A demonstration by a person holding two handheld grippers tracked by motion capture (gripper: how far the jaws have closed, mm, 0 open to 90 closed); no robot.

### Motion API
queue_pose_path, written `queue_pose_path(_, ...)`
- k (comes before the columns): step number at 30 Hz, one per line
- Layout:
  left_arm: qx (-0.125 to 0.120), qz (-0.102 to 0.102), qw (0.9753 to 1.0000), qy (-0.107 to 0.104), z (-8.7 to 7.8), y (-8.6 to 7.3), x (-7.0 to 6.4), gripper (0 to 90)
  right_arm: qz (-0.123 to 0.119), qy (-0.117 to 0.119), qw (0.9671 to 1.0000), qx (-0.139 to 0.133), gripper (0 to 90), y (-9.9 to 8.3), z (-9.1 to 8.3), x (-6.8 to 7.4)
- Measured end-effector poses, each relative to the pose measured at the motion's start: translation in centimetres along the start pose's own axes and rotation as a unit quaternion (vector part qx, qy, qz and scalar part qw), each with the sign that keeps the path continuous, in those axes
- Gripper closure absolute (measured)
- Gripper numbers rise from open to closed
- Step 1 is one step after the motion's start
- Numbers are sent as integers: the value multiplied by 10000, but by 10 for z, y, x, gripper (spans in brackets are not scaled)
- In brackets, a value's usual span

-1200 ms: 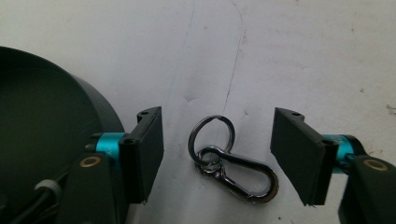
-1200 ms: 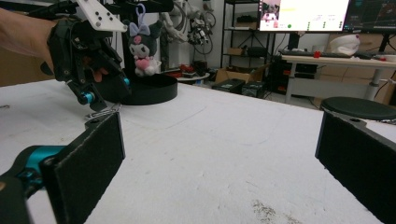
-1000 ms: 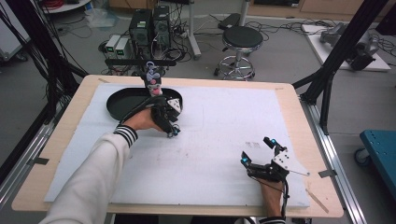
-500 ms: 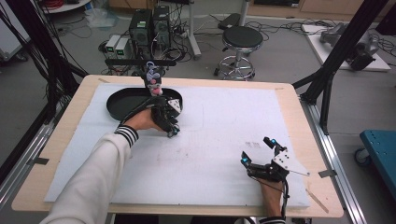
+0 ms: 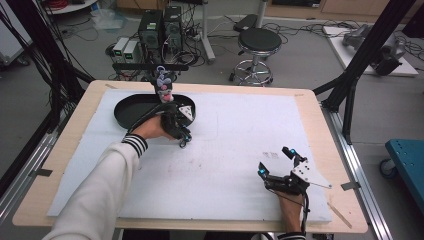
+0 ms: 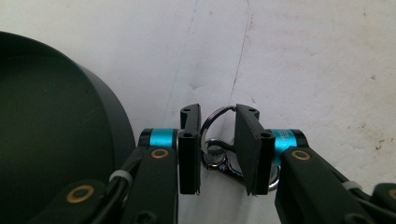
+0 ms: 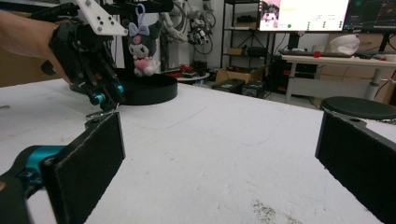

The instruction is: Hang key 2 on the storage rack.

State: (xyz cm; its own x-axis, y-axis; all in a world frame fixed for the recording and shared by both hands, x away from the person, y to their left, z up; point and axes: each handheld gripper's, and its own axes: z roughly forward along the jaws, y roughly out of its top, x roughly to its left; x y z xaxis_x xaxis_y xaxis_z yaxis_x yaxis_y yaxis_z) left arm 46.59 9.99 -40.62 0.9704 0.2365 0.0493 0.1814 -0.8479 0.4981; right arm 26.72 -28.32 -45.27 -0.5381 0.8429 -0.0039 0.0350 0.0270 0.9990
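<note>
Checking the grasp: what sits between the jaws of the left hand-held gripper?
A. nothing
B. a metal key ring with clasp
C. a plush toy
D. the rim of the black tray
B: in the left gripper view, the metal key ring with clasp sits between the jaws of the left hand-held gripper, over the white mat.

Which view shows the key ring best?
The left gripper view: the key ring and its clasp sit close up between the left gripper's jaws. The high view hides it under that gripper; the right gripper view shows just a glint.

No text, label, brand, number or sign can be read anywhere.
</note>
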Motion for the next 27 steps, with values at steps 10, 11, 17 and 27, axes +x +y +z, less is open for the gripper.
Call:
queue_pose_path(10,54,33,10000,-6,-3,-1,-1,787,5,-2,10000,-2,6,0,0,0)
queue_pose_path(11,62,26,10000,-3,-3,0,-2,791,6,0,10000,-3,6,0,0,0)
queue_pose_path(17,64,14,10000,-14,-5,0,-2,821,2,-2,10000,-2,6,0,0,0)
queue_pose_path(27,100,53,9999,-56,-6,1,-3,852,0,-7,10000,1,6,0,0,0)
